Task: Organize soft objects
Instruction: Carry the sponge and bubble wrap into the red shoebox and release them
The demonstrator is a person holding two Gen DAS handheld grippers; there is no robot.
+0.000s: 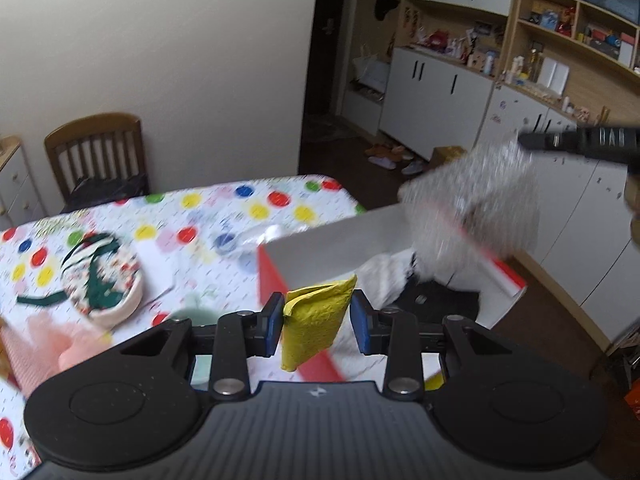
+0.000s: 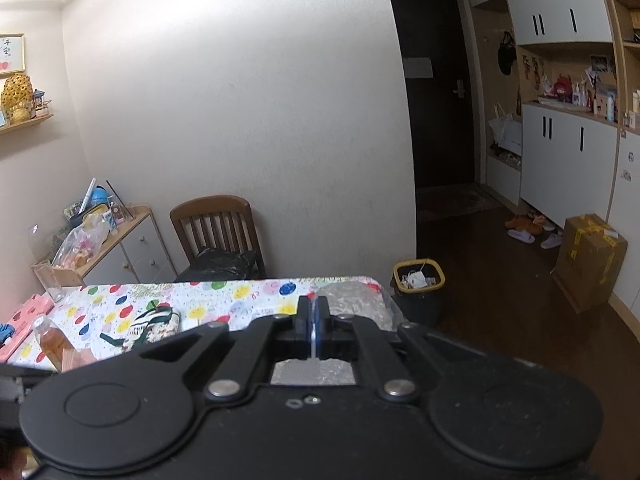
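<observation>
In the left wrist view my left gripper (image 1: pixel 316 322) is open, with a yellow padded pouch (image 1: pixel 314 322) hanging between its blue pads (image 1: pixel 272 328), touching the left pad only. Beyond it stands a white box with red sides (image 1: pixel 320 252) holding white and black clothes (image 1: pixel 424 292). My right gripper (image 1: pixel 576 142) comes in from the right above the box, shut on a sheet of bubble wrap (image 1: pixel 472 204). In the right wrist view the right gripper (image 2: pixel 313 312) is shut on the bubble wrap (image 2: pixel 352 300).
A round floral pouch with green straps (image 1: pixel 102 276) and a pink fluffy item (image 1: pixel 76 344) lie on the polka-dot tablecloth (image 1: pixel 224 208). A wooden chair (image 2: pixel 218 232) stands behind the table. A bin (image 2: pixel 418 280) and a cardboard box (image 2: pixel 590 260) are on the floor.
</observation>
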